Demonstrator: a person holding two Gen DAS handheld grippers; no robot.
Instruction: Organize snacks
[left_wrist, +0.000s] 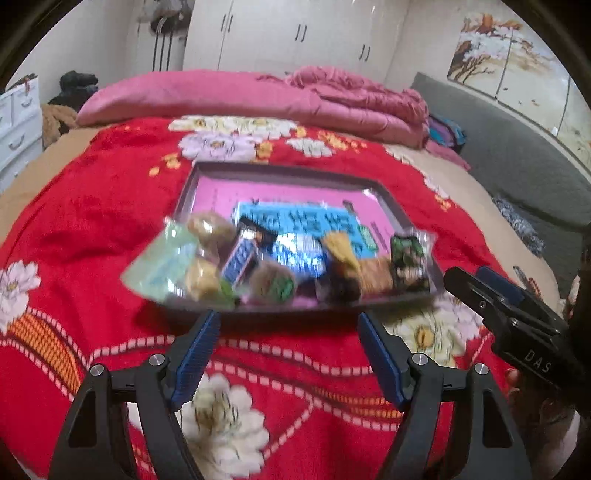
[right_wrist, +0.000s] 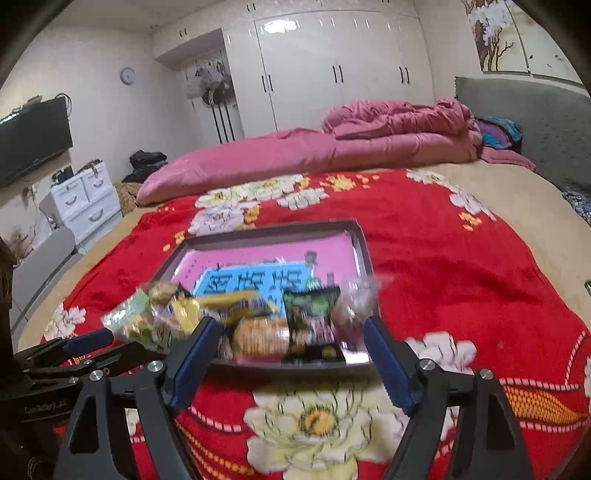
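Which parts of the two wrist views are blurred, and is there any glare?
Left wrist: snacks and tray smeared, own gripper sharp, sheen on wrappers. Right wrist: snacks and tray edge smeared, gripper crisp, lamp glare on wardrobe. Fisheye bends both.

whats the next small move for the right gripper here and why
Probably ease the right gripper forward and down onto the green-black packet: its jaws are open and empty, and the packet sits at the tray's near edge just ahead.

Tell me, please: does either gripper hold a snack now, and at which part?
Nothing is held. The left gripper and the right gripper are both open, short of the snack tray.
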